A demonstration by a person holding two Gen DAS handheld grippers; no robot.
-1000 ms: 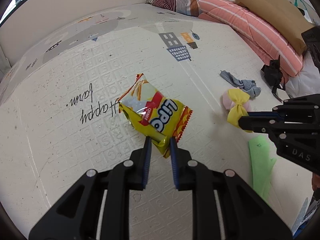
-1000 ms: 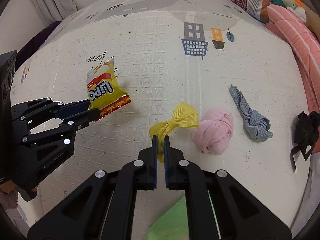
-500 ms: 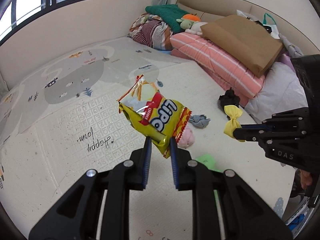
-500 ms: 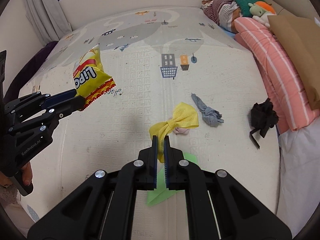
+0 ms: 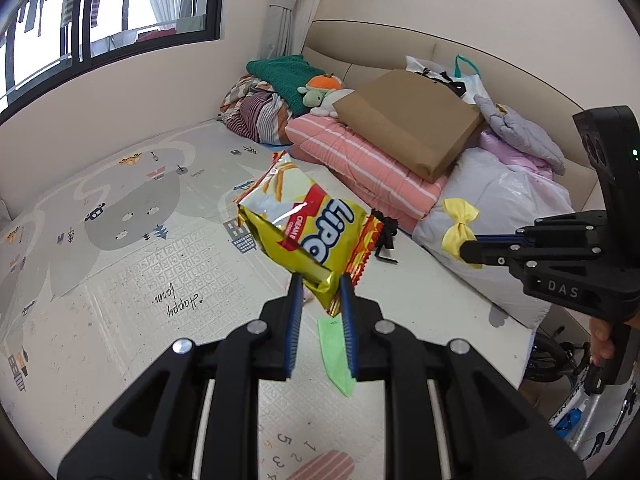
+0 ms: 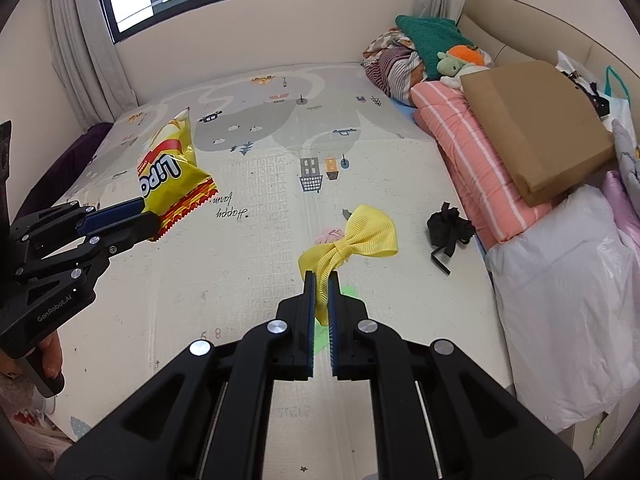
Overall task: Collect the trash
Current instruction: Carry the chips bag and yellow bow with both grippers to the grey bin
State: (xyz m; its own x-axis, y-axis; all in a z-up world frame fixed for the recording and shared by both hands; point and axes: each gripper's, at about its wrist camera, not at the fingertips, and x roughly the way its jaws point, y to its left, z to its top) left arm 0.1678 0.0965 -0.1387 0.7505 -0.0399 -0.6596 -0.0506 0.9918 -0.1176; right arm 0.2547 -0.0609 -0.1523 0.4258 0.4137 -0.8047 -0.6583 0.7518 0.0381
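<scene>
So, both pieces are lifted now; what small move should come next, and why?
Probably carry both toward a bin; none shows here. The left hand-held gripper grips the chip bag, the right hand-held gripper grips the yellow bow, both clear of the mat.

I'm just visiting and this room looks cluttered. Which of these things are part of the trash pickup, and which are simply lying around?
Part of the job:
- yellow snack bag, held by the left gripper
- yellow ribbon bow, held by the right gripper
- possibly the black crumpled scrap and green paper on the mat

Just lying about:
- pink striped quilt
- brown cardboard box
- green plush toy
</scene>
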